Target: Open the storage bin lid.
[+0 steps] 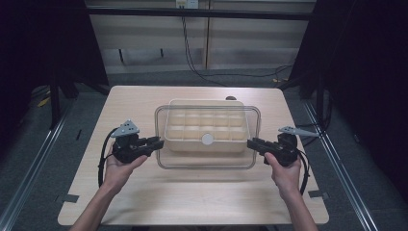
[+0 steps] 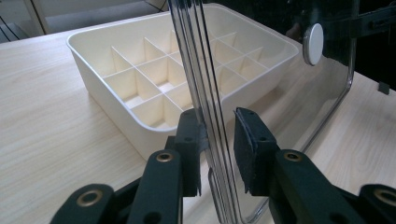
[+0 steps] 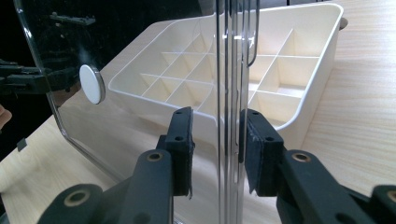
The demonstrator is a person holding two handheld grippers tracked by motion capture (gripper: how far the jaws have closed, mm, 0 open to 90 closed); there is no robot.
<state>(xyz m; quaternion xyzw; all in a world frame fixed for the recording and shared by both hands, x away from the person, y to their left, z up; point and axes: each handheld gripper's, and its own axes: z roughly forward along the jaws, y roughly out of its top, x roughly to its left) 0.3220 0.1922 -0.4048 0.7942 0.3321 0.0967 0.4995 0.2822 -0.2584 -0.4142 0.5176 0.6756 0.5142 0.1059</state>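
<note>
A clear plastic lid [image 1: 208,162] with a round white knob [image 1: 207,139] hangs level just above a cream box [image 1: 207,102] split into several compartments, all bare. My left gripper [image 1: 159,142] is shut on the lid's left rim, and my right gripper [image 1: 251,143] is shut on its right rim. In the left gripper view the lid [image 2: 299,102] runs edge-on between the jaws of the left gripper [image 2: 217,135], with the box [image 2: 107,107] beyond. In the right gripper view the right gripper [image 3: 215,135] straddles the lid [image 3: 121,56], and the box [image 3: 317,56] lies behind it.
The light wooden table [image 1: 192,197] carries the box at its middle. A small dark object [image 1: 231,98] peeks out behind the box's far rim. Tape marks [image 1: 67,198] sit near the front corners. Dark curtains and cables surround the table.
</note>
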